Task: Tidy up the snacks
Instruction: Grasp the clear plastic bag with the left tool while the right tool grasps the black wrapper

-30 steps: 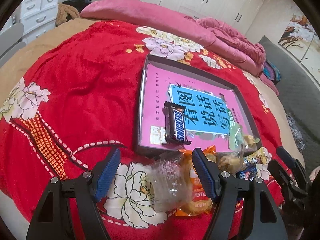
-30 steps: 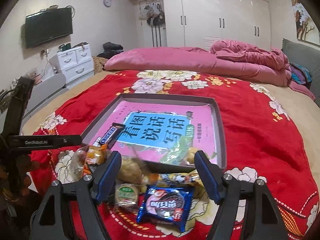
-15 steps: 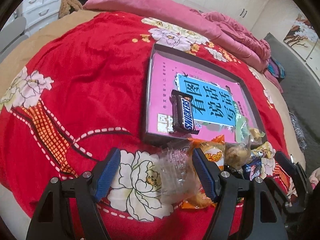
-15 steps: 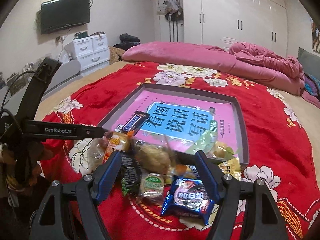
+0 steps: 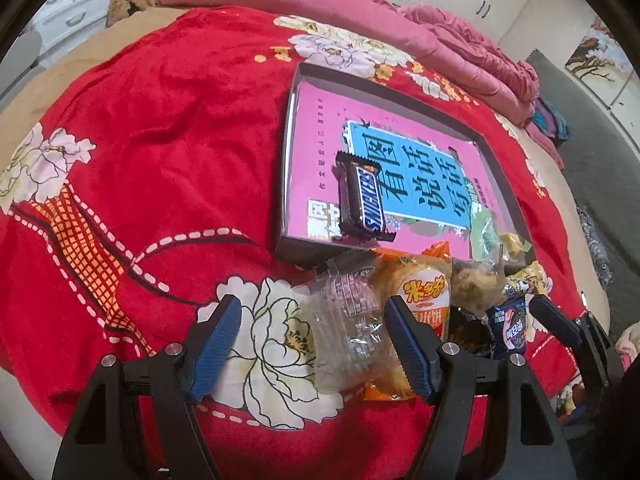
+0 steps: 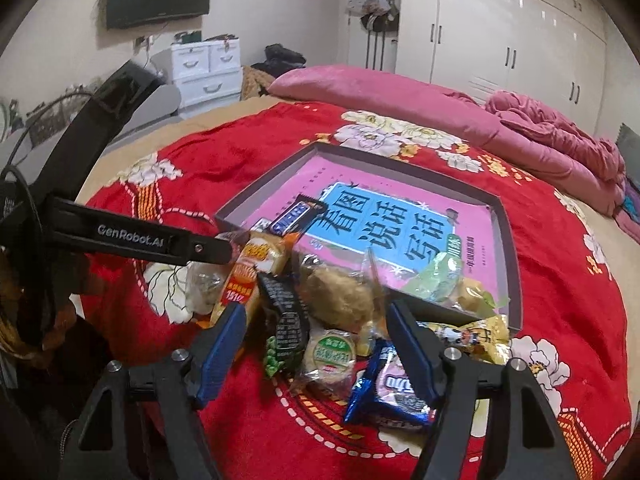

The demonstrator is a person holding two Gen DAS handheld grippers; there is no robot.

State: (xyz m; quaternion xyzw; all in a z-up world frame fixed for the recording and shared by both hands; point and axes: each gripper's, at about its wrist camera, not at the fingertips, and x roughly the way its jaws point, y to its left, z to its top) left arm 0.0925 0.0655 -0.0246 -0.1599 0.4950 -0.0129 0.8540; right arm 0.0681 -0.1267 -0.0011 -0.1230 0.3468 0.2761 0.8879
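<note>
Evidently a pick is being lined up: the left claw (image 5: pixel 312 344) is held open around the clear wrapper (image 5: pixel 348 320) on the bed (image 5: pixel 160 128); the right claw (image 6: pixel 316 350) is open over the snack pile (image 6: pixel 320 308). Closing, lifting and carrying into the tray (image 5: pixel 290 120) would be called for.

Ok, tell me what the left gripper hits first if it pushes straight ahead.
Most likely the clear plastic packet, which lies between the open fingers of the left gripper. Beyond it sits the box with the Snickers bar. Depth is hard to judge.
</note>
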